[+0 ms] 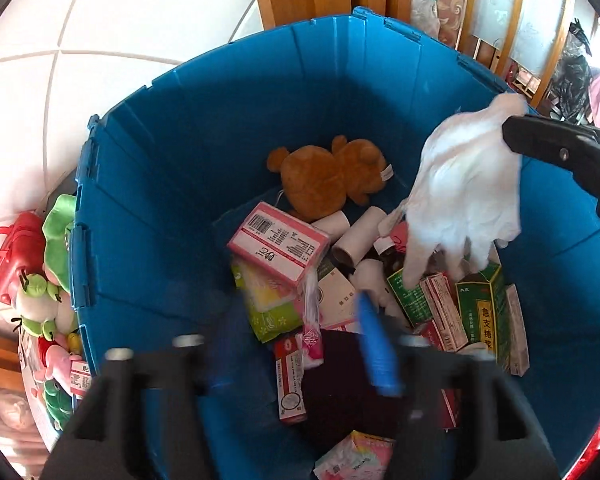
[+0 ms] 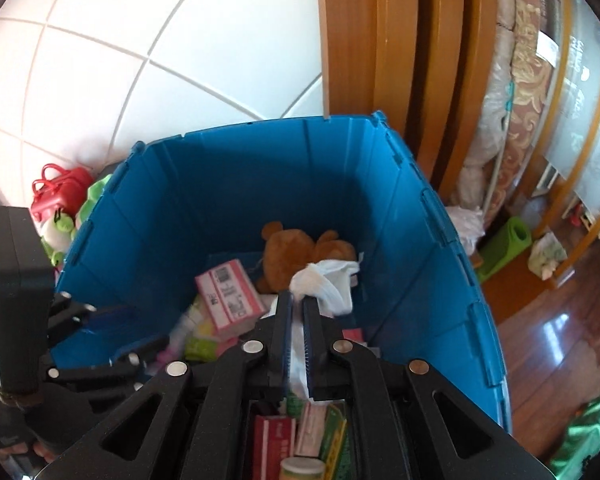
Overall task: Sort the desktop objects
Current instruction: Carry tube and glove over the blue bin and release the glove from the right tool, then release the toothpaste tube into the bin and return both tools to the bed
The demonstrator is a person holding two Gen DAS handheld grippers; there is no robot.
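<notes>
- A blue bin (image 1: pixel 172 168) stands on a white tiled floor (image 1: pixel 60 80), beside wooden panels (image 2: pixel 380 40); glossy wood flooring (image 2: pixel 560 328) shows off to the right in the right wrist view.
- The right gripper (image 2: pixel 297 300) is clamped on a white glove (image 1: pixel 464 184), which hangs over the bin near its right wall, fingers down, just above the boxes.
- The left gripper (image 1: pixel 296 344) sits low over the bin's near side; its blue-padded fingers (image 1: pixel 376 344) are apart, with nothing between them, though they are blurred.
- On the bin's floor, a brown plush bear (image 1: pixel 324 180) lies by the far wall; a pink box (image 1: pixel 280 240) rests near the middle on a green-and-yellow pack (image 1: pixel 268 304).
- Cardboard tubes (image 1: pixel 356 236) and green boxes (image 1: pixel 484 308) crowd the right side, partly hidden by the glove.
- Outside the bin's left wall are a red bag (image 1: pixel 12 252) and green plush toys (image 1: pixel 56 240), cut off by the wall.
- A dark patch at the bin's near edge is too dim to identify.
</notes>
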